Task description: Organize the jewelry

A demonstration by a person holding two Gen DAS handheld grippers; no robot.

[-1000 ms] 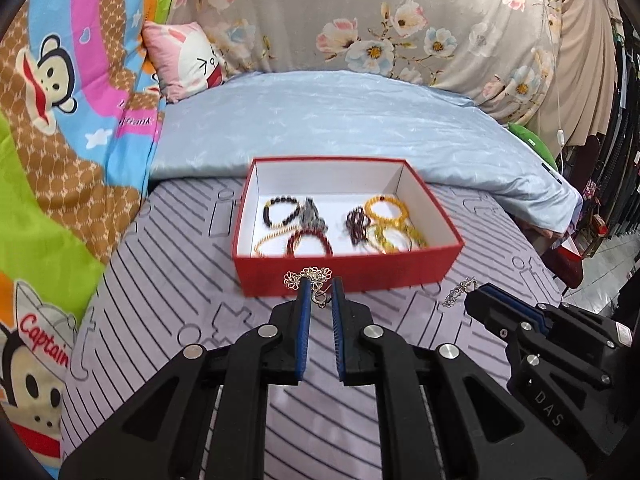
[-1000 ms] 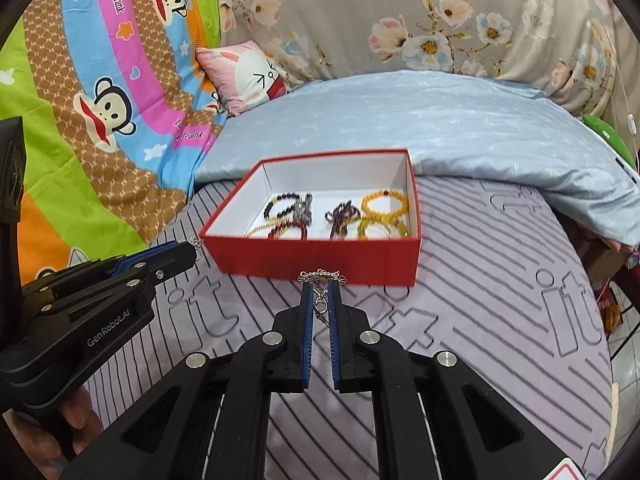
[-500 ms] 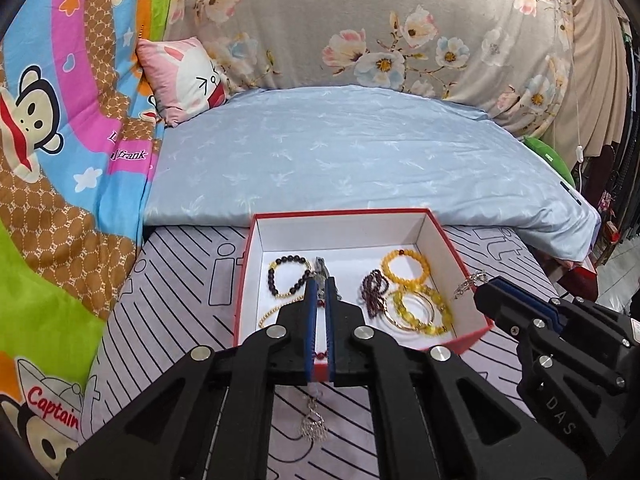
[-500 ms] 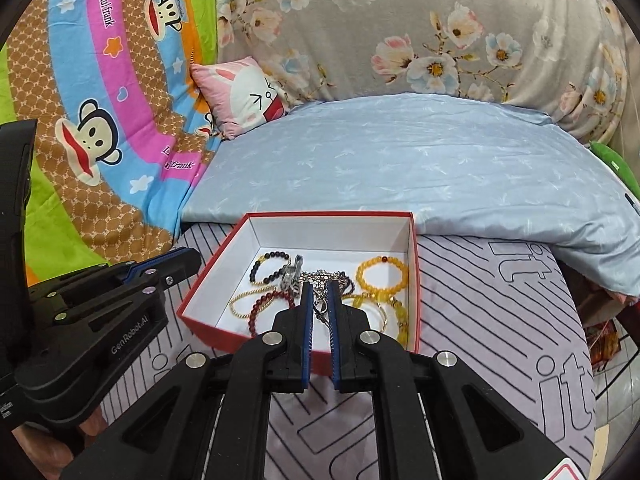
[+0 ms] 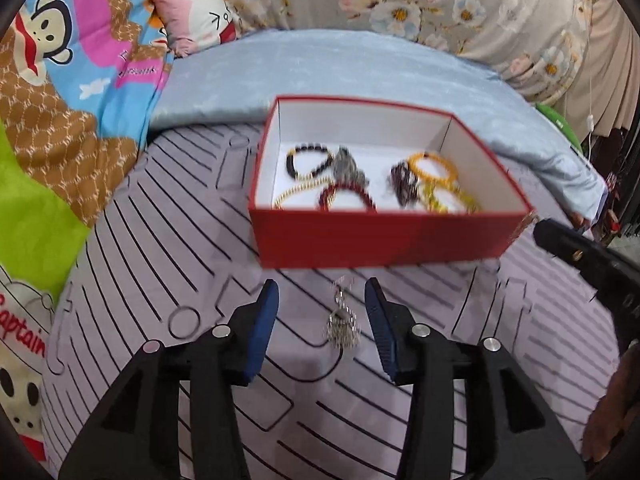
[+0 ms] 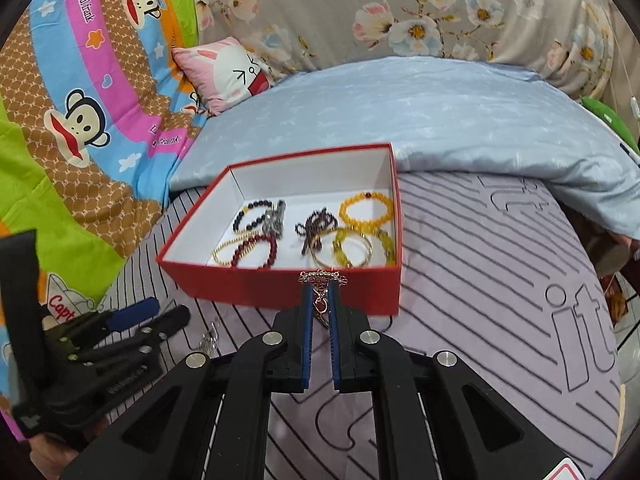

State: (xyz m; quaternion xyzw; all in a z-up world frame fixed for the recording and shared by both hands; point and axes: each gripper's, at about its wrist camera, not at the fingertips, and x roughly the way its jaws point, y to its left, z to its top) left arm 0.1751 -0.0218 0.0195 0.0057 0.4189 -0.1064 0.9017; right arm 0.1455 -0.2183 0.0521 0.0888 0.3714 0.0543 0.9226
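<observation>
Left gripper hangs with its jaws just sprung apart, a silver pendant chain lying loose on the striped lilac mat between its blue pads, untouched. At centre, the red box holds beaded bracelets in black, red, purple and yellow. Right gripper is clamped on a rose-gold chain at the box's near wall.
</observation>
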